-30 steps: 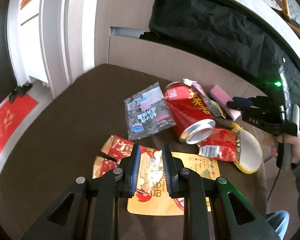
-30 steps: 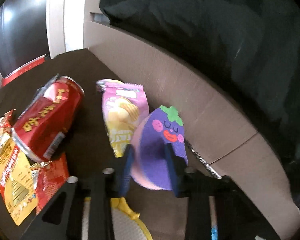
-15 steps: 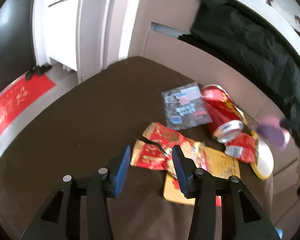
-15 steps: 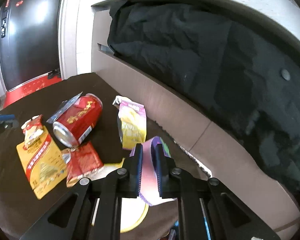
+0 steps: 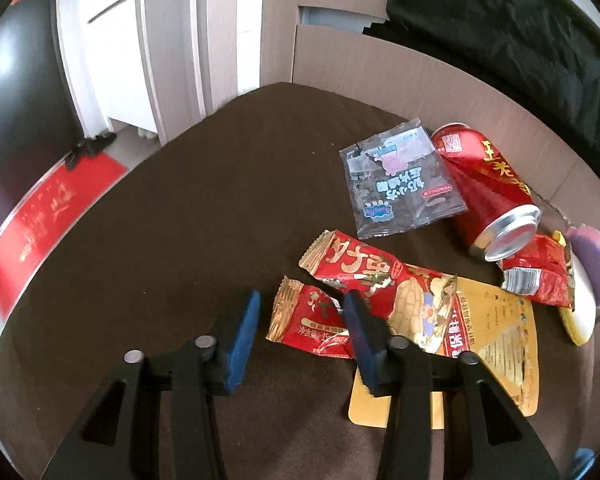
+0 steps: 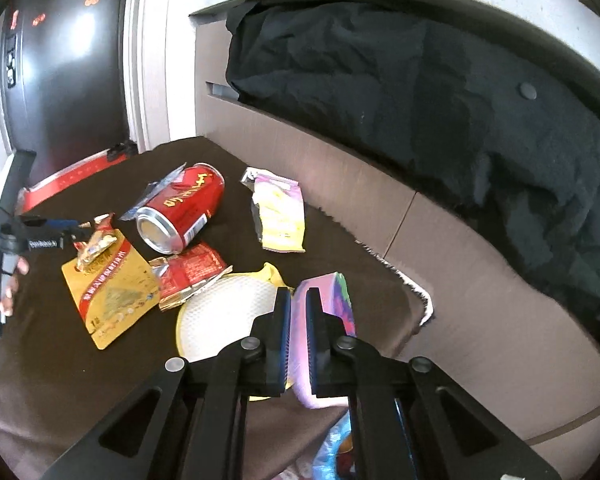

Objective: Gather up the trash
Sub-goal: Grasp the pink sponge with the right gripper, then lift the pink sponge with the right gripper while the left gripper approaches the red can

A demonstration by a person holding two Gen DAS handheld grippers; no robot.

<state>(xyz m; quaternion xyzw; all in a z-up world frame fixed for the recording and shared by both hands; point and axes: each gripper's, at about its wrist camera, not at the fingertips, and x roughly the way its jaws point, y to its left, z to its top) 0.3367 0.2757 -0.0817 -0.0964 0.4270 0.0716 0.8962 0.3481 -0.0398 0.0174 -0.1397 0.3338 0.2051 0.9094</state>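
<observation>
Right wrist view: right gripper (image 6: 299,334), jaws just closed, pinches the purple felt pad (image 6: 332,320), apparently lifted off the brown table (image 6: 60,380); left gripper (image 5: 300,322), narrowing, straddles a red wrapper (image 5: 312,326).

The near-left half of the brown worktop (image 5: 148,208) lay bare, open to approach. Toward the far right, wrappers, a red can (image 5: 488,184) and a white disc (image 6: 220,316) crowded together. A cardboard wall (image 6: 380,216) closed off the back edge behind them.
</observation>
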